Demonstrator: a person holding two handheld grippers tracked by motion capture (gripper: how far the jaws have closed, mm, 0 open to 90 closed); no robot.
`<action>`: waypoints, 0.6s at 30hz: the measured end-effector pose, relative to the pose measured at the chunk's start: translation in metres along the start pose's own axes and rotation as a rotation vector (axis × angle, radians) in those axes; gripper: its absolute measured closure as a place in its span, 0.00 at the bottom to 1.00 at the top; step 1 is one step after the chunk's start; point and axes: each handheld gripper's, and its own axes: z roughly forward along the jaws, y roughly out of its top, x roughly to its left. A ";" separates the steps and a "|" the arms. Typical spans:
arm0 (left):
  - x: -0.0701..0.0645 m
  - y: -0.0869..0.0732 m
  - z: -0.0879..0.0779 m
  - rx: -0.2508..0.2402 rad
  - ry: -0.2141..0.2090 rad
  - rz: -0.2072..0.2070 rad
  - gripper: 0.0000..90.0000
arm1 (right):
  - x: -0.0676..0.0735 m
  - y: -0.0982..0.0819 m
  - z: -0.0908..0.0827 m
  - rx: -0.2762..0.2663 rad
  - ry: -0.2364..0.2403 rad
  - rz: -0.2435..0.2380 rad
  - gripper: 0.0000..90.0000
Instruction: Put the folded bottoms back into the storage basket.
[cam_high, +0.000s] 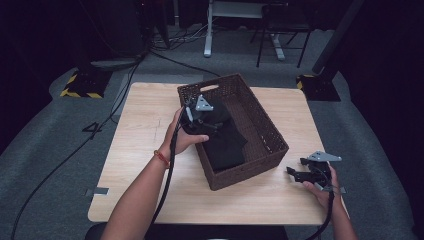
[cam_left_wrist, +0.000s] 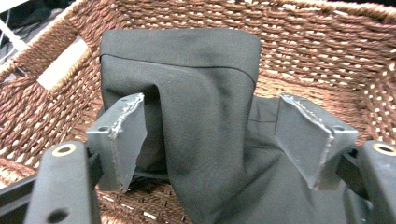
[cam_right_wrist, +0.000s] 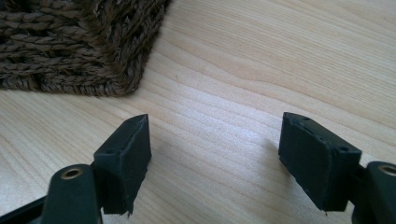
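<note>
the left gripper view shows a fold of the black cloth (cam_left_wrist: 205, 116) standing between the left gripper (cam_left_wrist: 212, 140)'s parted jaws, pads not pressing it, inside the woven basket (cam_left_wrist: 317, 51). the high view shows the cloth lying along the basket floor on the desk (cam_high: 145, 130). the left hand (cam_high: 182, 135) reaches over the near rim. the right gripper (cam_right_wrist: 215, 154) rests open above bare wood beside the basket's corner.

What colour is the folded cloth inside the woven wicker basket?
Black; the folded cloth shows best in the left gripper view.
</note>
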 end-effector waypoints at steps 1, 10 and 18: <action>0.000 0.000 -0.001 0.000 -0.001 0.002 0.27 | 0.000 0.000 0.000 0.000 0.000 0.000 0.29; 0.002 -0.003 -0.018 0.021 0.061 0.054 0.23 | 0.000 0.000 0.000 0.000 -0.001 0.000 0.29; 0.007 -0.011 -0.031 0.015 0.085 0.062 0.21 | 0.000 0.000 0.000 0.000 -0.002 -0.001 0.29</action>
